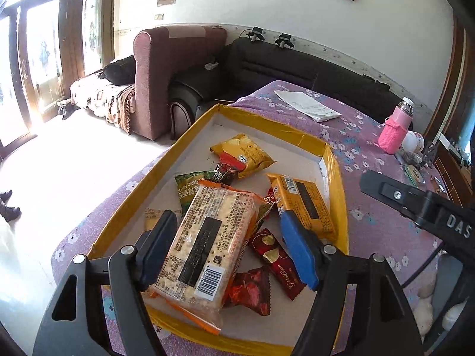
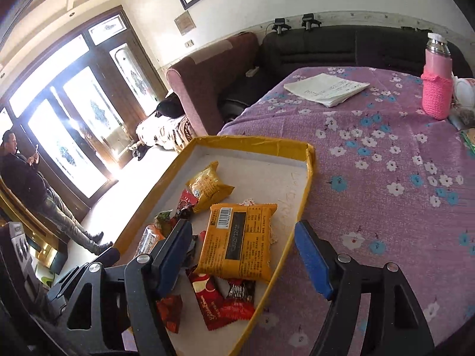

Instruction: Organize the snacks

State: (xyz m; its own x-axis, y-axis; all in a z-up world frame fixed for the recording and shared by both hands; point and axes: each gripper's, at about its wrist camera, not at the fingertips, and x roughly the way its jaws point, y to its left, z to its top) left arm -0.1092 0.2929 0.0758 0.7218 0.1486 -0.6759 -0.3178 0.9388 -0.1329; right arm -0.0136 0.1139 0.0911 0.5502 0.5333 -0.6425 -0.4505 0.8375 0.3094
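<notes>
The cracker pack looks light, flat and rather stiff, but its clear film is probably slippery and the crackers fragile, so a hold across the long edges seems best. It lies near in the yellow tray on other snacks. The left gripper stands wide around it without pressing; the right gripper is wide above the orange pack.

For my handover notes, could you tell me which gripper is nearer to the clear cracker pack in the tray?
Left. The left gripper straddles the clear cracker pack, open, pads not pressing. The right gripper hangs open around the orange packet beside it.
</notes>
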